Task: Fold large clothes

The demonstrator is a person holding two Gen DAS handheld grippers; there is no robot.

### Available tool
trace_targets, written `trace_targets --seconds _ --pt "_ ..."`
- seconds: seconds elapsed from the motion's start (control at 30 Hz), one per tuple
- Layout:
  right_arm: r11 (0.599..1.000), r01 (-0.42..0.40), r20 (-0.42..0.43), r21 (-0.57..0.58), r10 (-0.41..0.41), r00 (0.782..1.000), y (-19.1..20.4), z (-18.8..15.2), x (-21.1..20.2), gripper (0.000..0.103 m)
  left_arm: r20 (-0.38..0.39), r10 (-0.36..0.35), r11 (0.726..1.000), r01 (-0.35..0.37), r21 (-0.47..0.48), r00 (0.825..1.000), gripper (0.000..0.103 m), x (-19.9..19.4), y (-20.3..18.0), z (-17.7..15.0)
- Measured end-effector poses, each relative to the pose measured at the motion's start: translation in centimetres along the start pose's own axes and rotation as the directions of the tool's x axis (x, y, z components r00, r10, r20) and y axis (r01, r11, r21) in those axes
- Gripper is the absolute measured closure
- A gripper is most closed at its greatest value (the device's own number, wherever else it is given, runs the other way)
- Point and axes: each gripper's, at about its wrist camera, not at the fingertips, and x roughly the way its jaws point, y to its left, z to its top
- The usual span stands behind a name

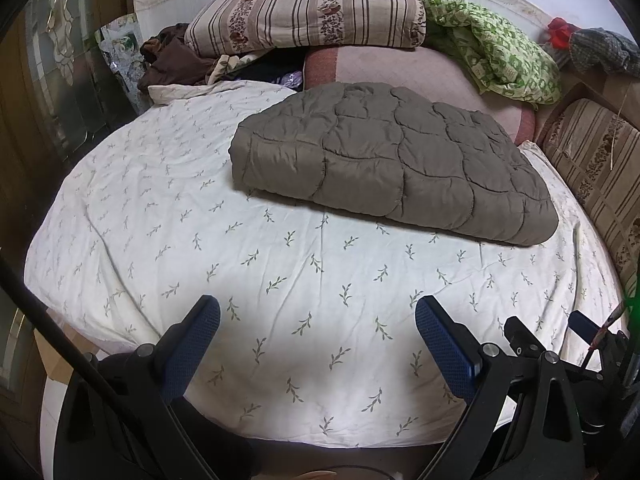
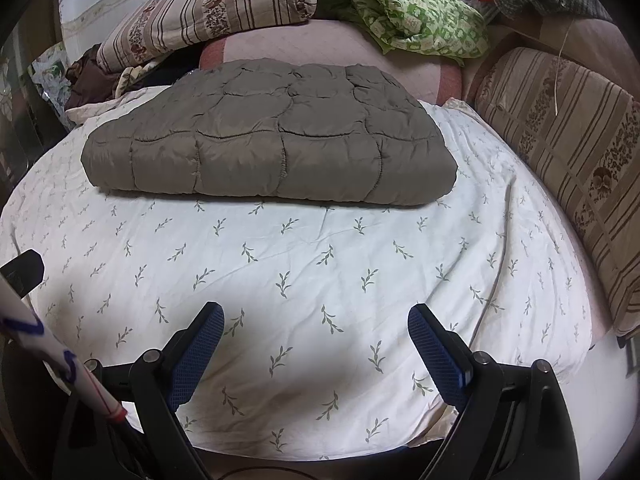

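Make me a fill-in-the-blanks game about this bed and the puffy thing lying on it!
1. The folded grey-brown quilted garment lies on the white sheet printed with little green ____.
2. The right gripper has its blue-padded fingers spread ____.
3. The left gripper holds ____.
4. The crumpled cloth at the head of the bed is white and ____.

Missing words: leaves; open; nothing; green

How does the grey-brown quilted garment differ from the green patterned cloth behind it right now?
The grey-brown quilted garment is plain, puffy and folded into a flat, tidy block on the leaf-print sheet; the green patterned cloth is thin, busy with print and lies crumpled, unfolded, farther back on the pink bedding. Neither is touched by a claw.
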Motion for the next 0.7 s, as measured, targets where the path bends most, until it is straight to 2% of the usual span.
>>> trace_targets --seconds 0.7 --pt "0.999 0.043 0.024 0.000 -0.043 0.999 -0.24 0.47 -0.37 0.007 -0.032 -0.010 1.000 0.010 -0.003 0.999 0.005 0.76 0.22 -0.06"
